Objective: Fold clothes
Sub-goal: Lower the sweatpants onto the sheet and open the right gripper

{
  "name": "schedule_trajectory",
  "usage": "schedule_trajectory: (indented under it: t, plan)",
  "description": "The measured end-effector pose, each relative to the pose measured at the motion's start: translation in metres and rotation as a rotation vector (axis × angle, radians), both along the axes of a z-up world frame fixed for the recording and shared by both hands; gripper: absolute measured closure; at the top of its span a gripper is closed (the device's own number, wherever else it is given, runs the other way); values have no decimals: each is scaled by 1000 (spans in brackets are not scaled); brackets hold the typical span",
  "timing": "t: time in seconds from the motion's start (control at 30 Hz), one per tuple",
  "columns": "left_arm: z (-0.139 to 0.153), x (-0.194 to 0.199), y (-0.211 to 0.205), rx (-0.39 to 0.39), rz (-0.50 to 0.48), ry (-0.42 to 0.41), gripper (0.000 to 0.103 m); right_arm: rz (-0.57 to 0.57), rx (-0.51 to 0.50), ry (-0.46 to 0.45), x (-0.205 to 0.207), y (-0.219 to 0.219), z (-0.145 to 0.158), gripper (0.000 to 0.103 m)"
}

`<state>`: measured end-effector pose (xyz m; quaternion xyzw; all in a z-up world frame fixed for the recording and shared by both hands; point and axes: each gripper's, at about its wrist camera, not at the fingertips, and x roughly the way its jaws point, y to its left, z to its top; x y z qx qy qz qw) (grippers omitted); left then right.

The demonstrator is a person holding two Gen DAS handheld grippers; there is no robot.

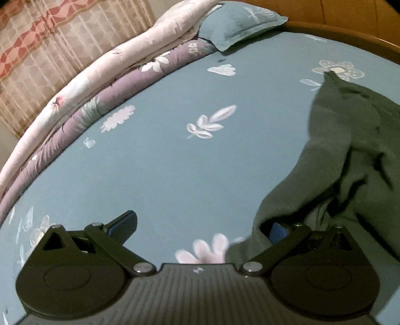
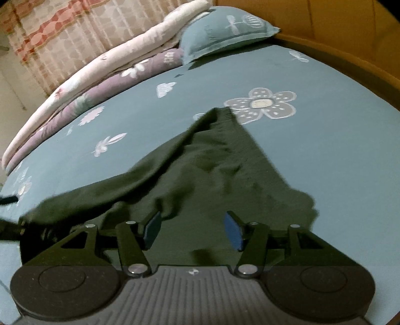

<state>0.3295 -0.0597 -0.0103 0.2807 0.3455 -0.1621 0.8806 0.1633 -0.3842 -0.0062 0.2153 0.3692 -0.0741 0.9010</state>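
A dark green garment (image 2: 200,170) lies crumpled on the teal flowered bed sheet (image 2: 337,150), narrowing toward the far end near a big grey flower print. My right gripper (image 2: 192,230) hovers over its near part, open, with cloth lying below between the blue pads and neither pad pressing on it. In the left wrist view the same garment (image 1: 350,150) fills the right side. My left gripper (image 1: 200,226) stands wide open. A fold of the garment drapes over its right finger (image 1: 277,231) and partly hides it. Its left finger (image 1: 122,225) is over bare sheet.
Rolled pink and purple quilts (image 1: 87,105) run along the far left side of the bed. A teal pillow (image 1: 237,22) lies at the head, with the wooden bed frame (image 1: 362,42) behind it. A patterned curtain (image 1: 50,37) hangs beyond the quilts.
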Motion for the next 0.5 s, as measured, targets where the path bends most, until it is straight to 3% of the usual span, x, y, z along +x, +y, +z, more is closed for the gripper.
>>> schedule_trajectory:
  t: [0.27,0.5]
  plan:
    - [-20,67,11,8,10,13,0,40,-24,-19,0,62,13,40]
    - [-32,132,25,31,93,11,0,-18,-65,-3,-19,93,22,37]
